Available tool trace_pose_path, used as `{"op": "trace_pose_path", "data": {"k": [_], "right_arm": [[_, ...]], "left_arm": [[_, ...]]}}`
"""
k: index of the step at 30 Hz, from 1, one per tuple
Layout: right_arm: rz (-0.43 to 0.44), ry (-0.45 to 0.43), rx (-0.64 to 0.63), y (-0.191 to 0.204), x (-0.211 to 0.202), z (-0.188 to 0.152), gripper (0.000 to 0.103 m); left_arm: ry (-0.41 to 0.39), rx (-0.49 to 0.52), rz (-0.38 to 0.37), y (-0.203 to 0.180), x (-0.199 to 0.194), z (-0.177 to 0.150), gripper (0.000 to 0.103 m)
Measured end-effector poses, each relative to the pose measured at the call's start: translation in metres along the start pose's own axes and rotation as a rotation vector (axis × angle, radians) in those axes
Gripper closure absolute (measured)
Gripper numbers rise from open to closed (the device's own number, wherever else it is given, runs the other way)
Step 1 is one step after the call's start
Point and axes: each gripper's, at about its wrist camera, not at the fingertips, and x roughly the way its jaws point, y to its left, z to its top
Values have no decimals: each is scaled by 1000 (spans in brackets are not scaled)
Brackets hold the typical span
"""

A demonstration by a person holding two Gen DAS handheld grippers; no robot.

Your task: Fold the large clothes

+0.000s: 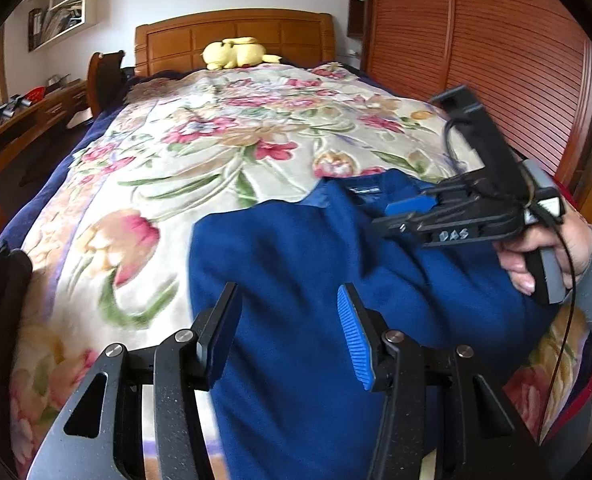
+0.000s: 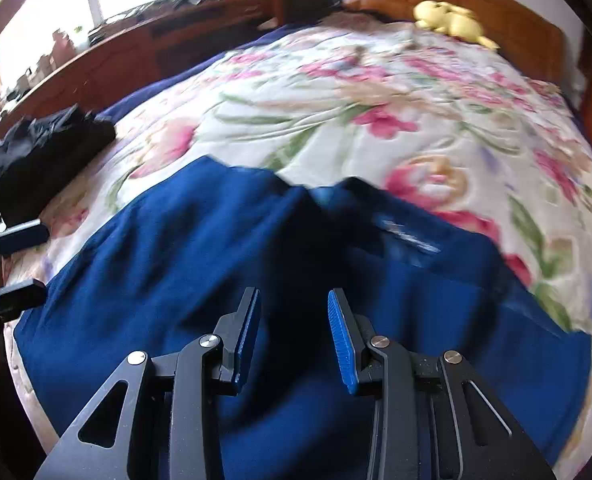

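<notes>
- The blue garment (image 1: 296, 280) lies spread on the bed, on top of the floral blanket (image 1: 199, 148), at the near end and well apart from the yellow plush toy (image 1: 237, 53) by the headboard (image 1: 231, 34).
- It looks to me like a knit or fleece top: soft, limp, light for its size, with a grippy nap, not a slippery one. I judge it will sag and drag on the blanket if I lift it from 1 point only.
- The collar with its label (image 2: 410, 236) sits at the far edge in the right wrist view; the cloth there is rumpled and already partly doubled over.
- I would pinch at an outer edge or shoulder seam, taking 2 corners at once, 1 per gripper, so the fold line stays straight. I would avoid the bulky middle, where the jaws may catch the blanket too.
- My left gripper (image 1: 287, 332) tilts down over the near part of the garment; its jaws stand about half apart with nothing between the pads.
- My right gripper (image 2: 293, 332) points steeply down over the middle of the cloth, blurred by travel; its jaws are parted narrowly and empty.
- From the left wrist view the right hand (image 1: 544, 252) wraps the handle, with the tool pointing across towards the collar.
</notes>
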Motion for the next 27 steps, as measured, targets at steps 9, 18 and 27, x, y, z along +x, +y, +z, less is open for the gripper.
{"op": "trace_pose_path", "data": {"k": [9, 18, 27], "right_arm": [[-38, 107, -43, -6, 67, 24, 98], [-130, -17, 35, -5, 47, 37, 93], [-191, -54, 83, -27, -37, -20, 63]], "left_arm": [[-12, -10, 11, 12, -6, -2, 52], [-18, 10, -5, 2, -9, -2, 52], [-13, 42, -24, -16, -8, -2, 52]]}}
